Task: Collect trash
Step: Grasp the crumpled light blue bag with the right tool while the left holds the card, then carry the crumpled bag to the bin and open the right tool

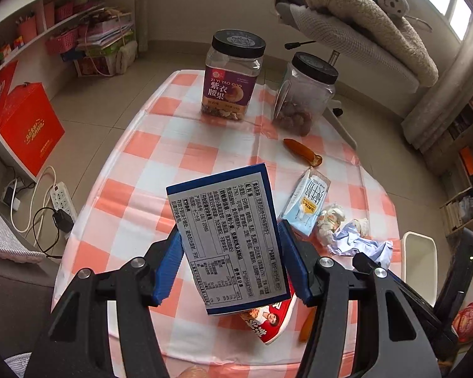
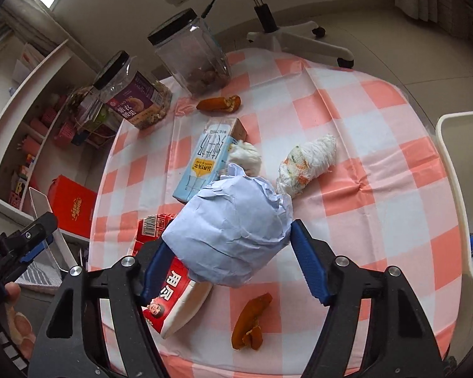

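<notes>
My left gripper (image 1: 231,252) is shut on a blue-edged cardboard box (image 1: 228,236) with a printed label, held above the checked tablecloth (image 1: 160,145). My right gripper (image 2: 228,258) is shut on a crumpled ball of pale blue paper (image 2: 233,230), lifted over the table. On the cloth lie a light blue milk carton (image 2: 206,160), a red and white snack carton (image 2: 176,299), two crumpled tissues (image 2: 306,163), and orange peel pieces (image 2: 249,321), (image 2: 219,104). The milk carton (image 1: 306,204) and the tissues (image 1: 329,220) also show in the left wrist view.
Two black-lidded plastic jars, a purple-labelled one (image 1: 233,75) and a clear one (image 1: 306,94), stand at the table's far side. A white bin (image 2: 460,189) sits off the right edge. An office chair (image 2: 280,34) stands beyond the table. Shelves and a red box (image 1: 25,126) are left.
</notes>
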{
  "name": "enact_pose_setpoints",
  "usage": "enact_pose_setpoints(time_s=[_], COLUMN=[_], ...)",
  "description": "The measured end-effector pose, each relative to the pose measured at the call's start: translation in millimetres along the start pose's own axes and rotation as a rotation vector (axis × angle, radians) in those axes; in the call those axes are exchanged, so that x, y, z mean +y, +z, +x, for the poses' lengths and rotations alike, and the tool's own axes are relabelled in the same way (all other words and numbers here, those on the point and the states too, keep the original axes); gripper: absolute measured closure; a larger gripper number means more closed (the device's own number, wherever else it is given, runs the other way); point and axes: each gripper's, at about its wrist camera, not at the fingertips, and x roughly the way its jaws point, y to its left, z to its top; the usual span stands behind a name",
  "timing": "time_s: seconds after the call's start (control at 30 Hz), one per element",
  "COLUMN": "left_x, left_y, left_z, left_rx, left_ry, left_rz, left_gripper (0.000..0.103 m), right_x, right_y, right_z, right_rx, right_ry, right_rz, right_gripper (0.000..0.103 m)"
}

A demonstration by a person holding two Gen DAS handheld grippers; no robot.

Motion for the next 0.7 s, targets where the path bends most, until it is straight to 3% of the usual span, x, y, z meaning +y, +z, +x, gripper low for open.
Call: enact_pose_setpoints(time_s=[0.13, 0.37, 0.7], left_x=[-16, -52, -96], left_y=[-2, -10, -22], left_z=[-14, -36, -39], left_rx=[-0.087, -0.242, -0.308], left_ry=[0.005, 0.043, 0.012], left_rz=[0.045, 0.152, 0.235], left_gripper=[0.045, 0.045, 0.045], right_x=[8, 7, -20], right_y=[7, 12, 12], right_z=[-25, -69, -110], right_rx=[-0.108, -0.282, -0.418], right_ry=[0.011, -0.081, -0.246], right_rz=[-0.044, -0.134, -0.173], right_gripper=[0.035, 0.035, 0.035])
